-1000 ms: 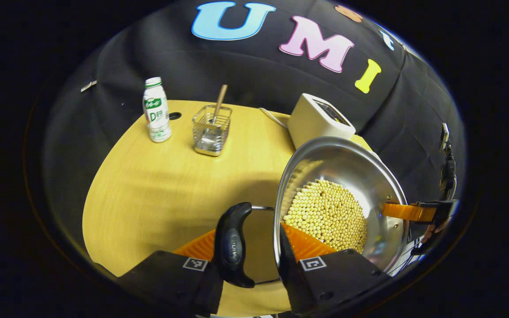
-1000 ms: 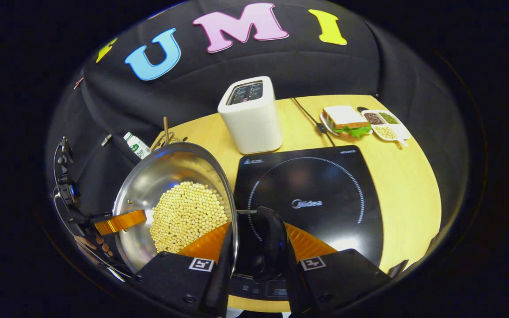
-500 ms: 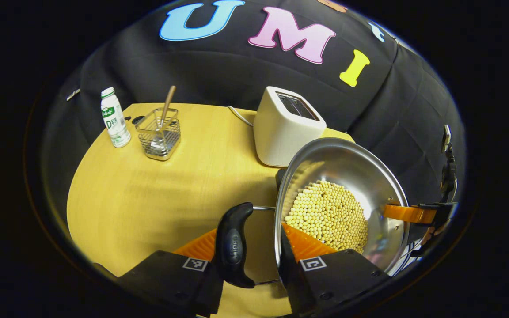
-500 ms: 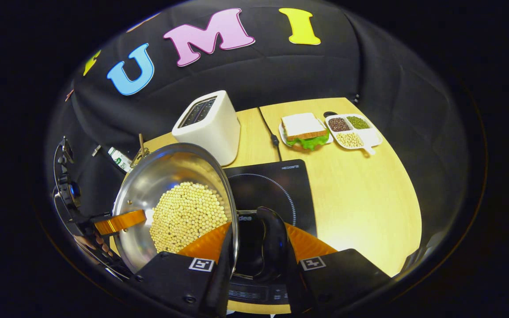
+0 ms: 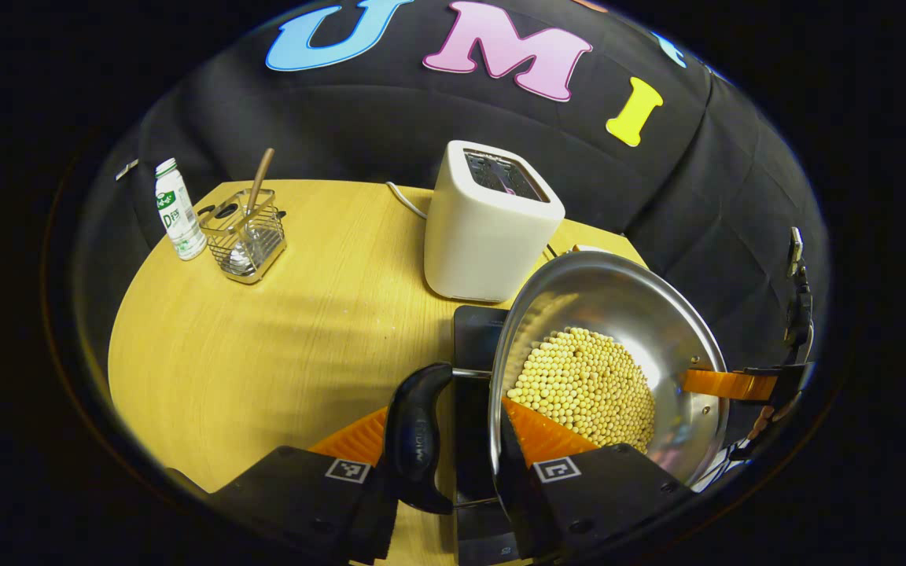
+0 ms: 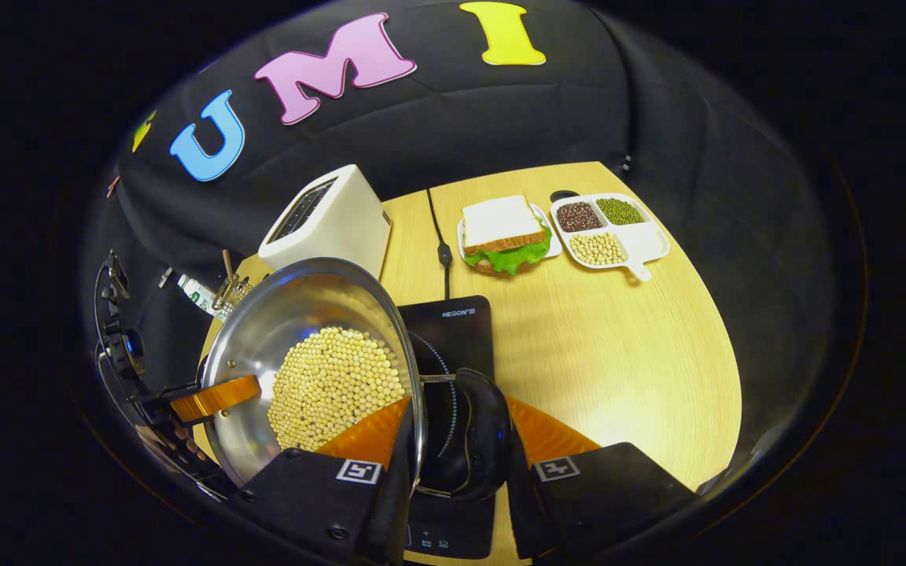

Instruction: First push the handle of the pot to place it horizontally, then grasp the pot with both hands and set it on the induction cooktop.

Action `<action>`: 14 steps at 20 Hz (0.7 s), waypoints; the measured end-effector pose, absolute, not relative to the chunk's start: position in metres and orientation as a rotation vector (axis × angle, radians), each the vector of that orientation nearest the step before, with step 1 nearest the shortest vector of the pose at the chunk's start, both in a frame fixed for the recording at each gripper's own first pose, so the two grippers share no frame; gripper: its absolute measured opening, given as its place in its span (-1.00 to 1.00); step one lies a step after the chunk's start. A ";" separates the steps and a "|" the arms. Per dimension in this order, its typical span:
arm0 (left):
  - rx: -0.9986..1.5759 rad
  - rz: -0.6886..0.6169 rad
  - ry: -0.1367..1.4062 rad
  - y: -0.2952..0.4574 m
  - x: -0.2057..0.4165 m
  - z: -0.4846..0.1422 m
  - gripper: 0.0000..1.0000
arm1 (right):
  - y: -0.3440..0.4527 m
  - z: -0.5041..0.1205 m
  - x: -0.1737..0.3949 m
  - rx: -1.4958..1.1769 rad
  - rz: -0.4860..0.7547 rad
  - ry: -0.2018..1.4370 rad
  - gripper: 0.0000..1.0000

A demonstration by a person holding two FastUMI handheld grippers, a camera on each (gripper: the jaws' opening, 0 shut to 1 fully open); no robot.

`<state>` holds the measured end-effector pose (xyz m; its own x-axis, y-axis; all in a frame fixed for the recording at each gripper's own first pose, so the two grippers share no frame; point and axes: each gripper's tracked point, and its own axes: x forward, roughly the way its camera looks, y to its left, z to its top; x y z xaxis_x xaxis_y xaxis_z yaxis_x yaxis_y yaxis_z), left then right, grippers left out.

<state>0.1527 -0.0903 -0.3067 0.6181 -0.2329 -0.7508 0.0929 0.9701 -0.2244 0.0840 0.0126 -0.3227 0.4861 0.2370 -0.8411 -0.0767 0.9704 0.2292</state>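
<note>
Left gripper view is showing the steel pot [image 5: 642, 314] of beans hanging above the induction cooktop [image 5: 475, 338], the left gripper [image 5: 453, 440] closing its fingers across the pot's rim and black side handle [image 5: 418, 436]. In the right gripper view, the right gripper [image 6: 453, 440] is clamping the opposite handle [image 6: 484, 432] likewise. A toaster [image 5: 492, 220] is standing just beyond, on the table [image 5: 264, 346].

The wooden table [image 6: 618, 346] bears a toaster [image 5: 488, 224], induction cooktop [image 6: 453, 330], sandwich plate [image 6: 506, 236], divided dish [image 6: 610, 232]
</note>
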 end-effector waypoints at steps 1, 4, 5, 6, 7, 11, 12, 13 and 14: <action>-0.169 -0.191 0.891 -0.094 0.155 -0.310 0.18 | 0.009 -0.326 0.087 0.170 0.186 1.049 0.11; -0.166 -0.194 0.891 -0.101 0.163 -0.316 0.20 | 0.003 -0.334 0.094 0.175 0.183 1.052 0.11; -0.164 -0.193 0.897 -0.101 0.164 -0.321 0.21 | 0.001 -0.338 0.093 0.177 0.181 1.058 0.11; -0.167 -0.190 0.906 -0.101 0.164 -0.325 0.20 | -0.001 -0.342 0.093 0.177 0.180 1.064 0.11; -0.172 -0.187 0.925 -0.101 0.162 -0.330 0.20 | -0.002 -0.347 0.089 0.181 0.183 1.085 0.11; -0.193 -0.189 0.904 -0.100 0.163 -0.330 0.21 | 0.002 -0.342 0.096 0.199 0.193 1.053 0.11; -0.193 -0.191 0.902 -0.100 0.165 -0.330 0.22 | 0.002 -0.343 0.096 0.198 0.193 1.054 0.11; -0.192 -0.192 0.902 -0.100 0.165 -0.331 0.24 | 0.003 -0.344 0.097 0.200 0.192 1.054 0.11; -0.194 -0.192 0.903 -0.100 0.166 -0.331 0.22 | 0.002 -0.343 0.096 0.200 0.190 1.056 0.11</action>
<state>0.1664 -0.1001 -0.3306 0.6048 -0.2461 -0.7574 0.0840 0.9655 -0.2466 0.0957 0.0024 -0.3429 0.4792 0.2498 -0.8414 -0.0587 0.9656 0.2533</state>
